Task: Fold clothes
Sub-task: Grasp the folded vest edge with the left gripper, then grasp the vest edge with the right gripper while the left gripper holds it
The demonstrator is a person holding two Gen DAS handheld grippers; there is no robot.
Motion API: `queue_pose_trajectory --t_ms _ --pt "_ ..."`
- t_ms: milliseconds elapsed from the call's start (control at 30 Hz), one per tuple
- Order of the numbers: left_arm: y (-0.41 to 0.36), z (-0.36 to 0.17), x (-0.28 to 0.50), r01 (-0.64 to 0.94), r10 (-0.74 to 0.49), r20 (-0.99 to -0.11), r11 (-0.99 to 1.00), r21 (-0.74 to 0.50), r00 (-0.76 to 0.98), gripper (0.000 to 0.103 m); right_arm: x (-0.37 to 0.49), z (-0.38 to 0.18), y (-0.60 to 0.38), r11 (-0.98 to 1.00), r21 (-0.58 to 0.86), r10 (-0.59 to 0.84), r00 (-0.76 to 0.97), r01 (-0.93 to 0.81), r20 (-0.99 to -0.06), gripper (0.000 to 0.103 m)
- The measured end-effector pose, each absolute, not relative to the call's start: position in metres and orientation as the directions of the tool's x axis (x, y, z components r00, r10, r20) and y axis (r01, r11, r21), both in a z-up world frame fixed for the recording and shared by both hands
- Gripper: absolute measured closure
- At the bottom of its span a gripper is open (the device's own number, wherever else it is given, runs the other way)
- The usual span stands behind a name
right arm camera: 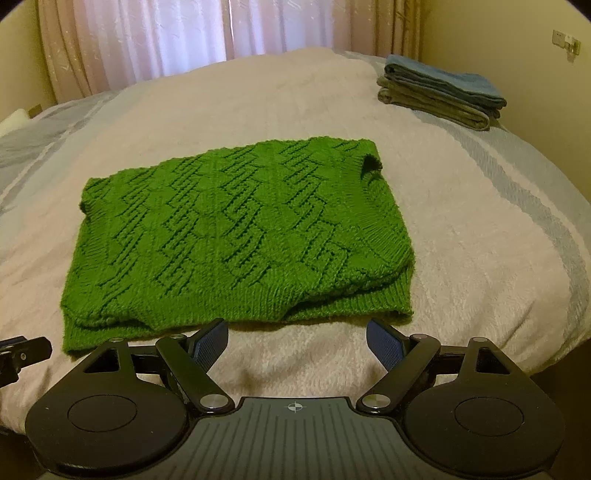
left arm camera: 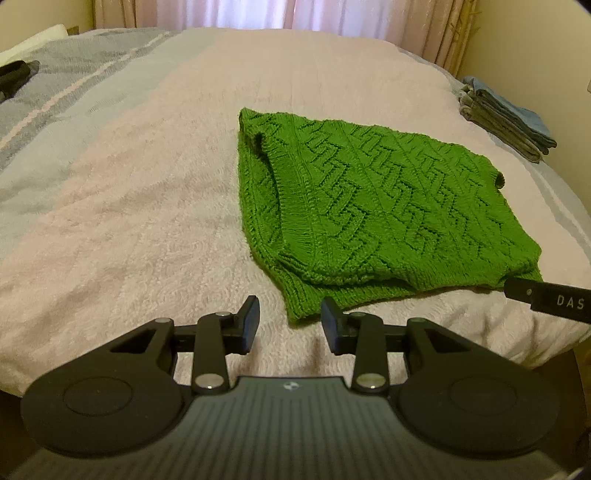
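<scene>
A green knitted sweater (left arm camera: 362, 206) lies folded into a flat rectangle on the pale pink bed cover (left arm camera: 147, 206). It also shows in the right wrist view (right arm camera: 236, 236). My left gripper (left arm camera: 290, 325) is open and empty, just short of the sweater's near left corner. My right gripper (right arm camera: 297, 339) is open wide and empty, just short of the sweater's near edge. The right gripper's tip shows at the right edge of the left wrist view (left arm camera: 550, 299), and part of the left gripper shows at the left edge of the right wrist view (right arm camera: 22, 354).
A stack of folded blue and grey clothes (right arm camera: 439, 96) lies at the far right of the bed, also in the left wrist view (left arm camera: 506, 118). Curtains (right arm camera: 184, 33) hang behind. A grey striped blanket (left arm camera: 55, 92) and a dark object (left arm camera: 14, 75) lie at left.
</scene>
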State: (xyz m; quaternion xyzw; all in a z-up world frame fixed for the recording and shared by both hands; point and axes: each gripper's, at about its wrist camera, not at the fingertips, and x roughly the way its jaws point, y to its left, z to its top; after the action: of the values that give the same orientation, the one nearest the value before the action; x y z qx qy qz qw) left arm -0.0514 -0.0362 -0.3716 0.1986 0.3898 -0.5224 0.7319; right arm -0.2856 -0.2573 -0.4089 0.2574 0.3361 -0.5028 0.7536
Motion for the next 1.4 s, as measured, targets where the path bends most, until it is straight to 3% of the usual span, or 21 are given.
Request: queue_pose_trajectory --t_ms 267,500,633,700,833,1000,1067,1400 --pt "-0.042 -0.378 -0.034 0.921 -0.642 -0.759 0.353 -0.163 0.112 0.072 -0.300 -0.409 -0.284 0.323 0.076 -0.603 0.267 0.943 -0.752 0.018" --pt "-0.052 -0.375 -0.013 0.924 -0.703 -0.704 0.331 -0.193 0.104 0.095 -0.320 -0.406 -0.313 0.317 0.160 -0.633 0.334 0.935 -0.698 0.019" --pt "-0.081 -0.372 0.012 0.920 -0.764 -0.638 0.311 -0.237 0.094 0.103 -0.331 -0.408 -0.332 0.328 0.169 -0.643 0.351 0.929 -0.681 0.020" --pt "-0.098 -0.370 0.026 0.918 -0.795 -0.600 0.300 -0.261 0.089 0.103 -0.338 -0.412 -0.343 0.328 0.177 -0.640 0.356 0.928 -0.681 0.035" --pt "-0.143 -0.369 0.043 0.937 -0.824 -0.554 0.274 -0.215 0.114 0.103 -0.355 -0.424 -0.364 0.289 0.216 -0.626 0.355 0.933 -0.694 0.037" --pt "-0.184 -0.411 0.065 0.913 -0.773 -0.620 0.339 -0.225 0.134 0.103 -0.377 -0.435 -0.384 0.242 0.270 -0.615 0.363 0.932 -0.700 0.037" --pt "-0.193 -0.432 0.073 0.897 -0.752 -0.648 0.362 -0.252 0.121 0.103 -0.387 -0.438 -0.389 0.225 0.311 -0.608 0.383 0.923 -0.695 0.037" --pt "-0.122 -0.399 0.046 0.864 -0.775 -0.632 0.331 -0.380 0.019 0.103 -0.437 -0.466 -0.412 0.084 0.736 -0.535 0.654 0.671 -0.535 0.036"
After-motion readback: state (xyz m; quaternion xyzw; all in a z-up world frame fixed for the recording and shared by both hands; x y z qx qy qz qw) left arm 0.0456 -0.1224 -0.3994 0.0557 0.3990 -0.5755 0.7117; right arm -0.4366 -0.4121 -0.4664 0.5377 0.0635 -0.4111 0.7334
